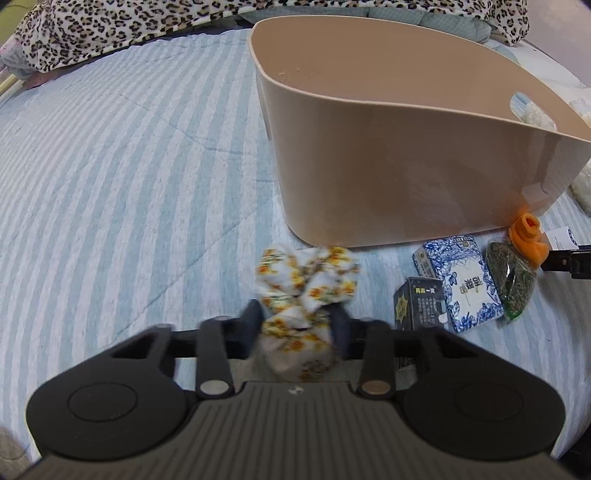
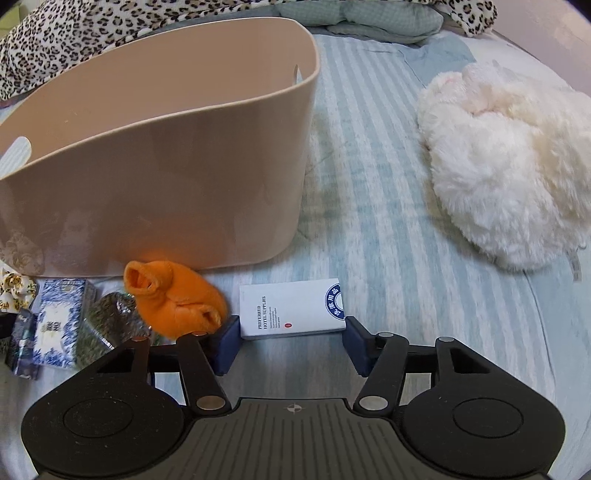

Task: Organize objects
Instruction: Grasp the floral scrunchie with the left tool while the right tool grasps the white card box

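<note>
A beige plastic basket [image 1: 406, 177] stands on the striped bed; it also shows in the right wrist view [image 2: 166, 177]. My left gripper [image 1: 297, 319] is shut on a floral fabric scrunchie [image 1: 306, 284], just in front of the basket. My right gripper [image 2: 291, 328] is open, its fingers either side of the near end of a white hotel-supplies box [image 2: 291, 306] lying on the bed. An orange sock [image 2: 173, 295], a bag of green tea [image 2: 107, 325], a blue-and-white box [image 2: 55, 332] and a small dark box [image 1: 421, 306] lie in front of the basket.
A fluffy white plush item [image 2: 506, 162] lies at the right. A leopard-print blanket [image 1: 110, 29] and a grey-green pillow [image 2: 354, 18] lie behind the basket. The striped bedsheet [image 1: 129, 166] stretches left of the basket.
</note>
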A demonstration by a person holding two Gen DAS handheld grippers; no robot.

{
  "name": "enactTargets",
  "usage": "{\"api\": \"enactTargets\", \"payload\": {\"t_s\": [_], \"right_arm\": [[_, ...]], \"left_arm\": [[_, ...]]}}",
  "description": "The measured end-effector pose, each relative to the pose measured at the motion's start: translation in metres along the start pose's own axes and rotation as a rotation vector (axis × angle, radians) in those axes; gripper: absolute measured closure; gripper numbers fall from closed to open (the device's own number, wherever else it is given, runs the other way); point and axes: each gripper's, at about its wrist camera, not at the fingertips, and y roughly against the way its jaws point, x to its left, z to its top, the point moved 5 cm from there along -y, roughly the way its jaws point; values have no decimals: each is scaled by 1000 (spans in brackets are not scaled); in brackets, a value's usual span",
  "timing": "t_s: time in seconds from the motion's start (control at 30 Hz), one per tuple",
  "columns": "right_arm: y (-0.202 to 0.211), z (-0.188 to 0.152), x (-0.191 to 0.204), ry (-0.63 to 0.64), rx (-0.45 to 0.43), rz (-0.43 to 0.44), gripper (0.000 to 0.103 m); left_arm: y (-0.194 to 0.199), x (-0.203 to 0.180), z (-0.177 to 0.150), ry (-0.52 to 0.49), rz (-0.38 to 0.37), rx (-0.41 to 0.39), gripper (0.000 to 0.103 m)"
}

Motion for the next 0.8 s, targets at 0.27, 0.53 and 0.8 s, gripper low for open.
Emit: {"api": "enactTargets", "payload": {"t_s": [0.27,0.53,0.8], "right_arm": [[29,-25,5,-29,-31,38,48],[69,-41,13,-42,-89,85,48],[112,-31,12,-45,-201,123,48]], "left_arm": [[24,1,-10,-33,-20,12,83],[51,-8,-9,-45,-36,-24,84],[89,-20,9,-82,-43,-111,84]]}}
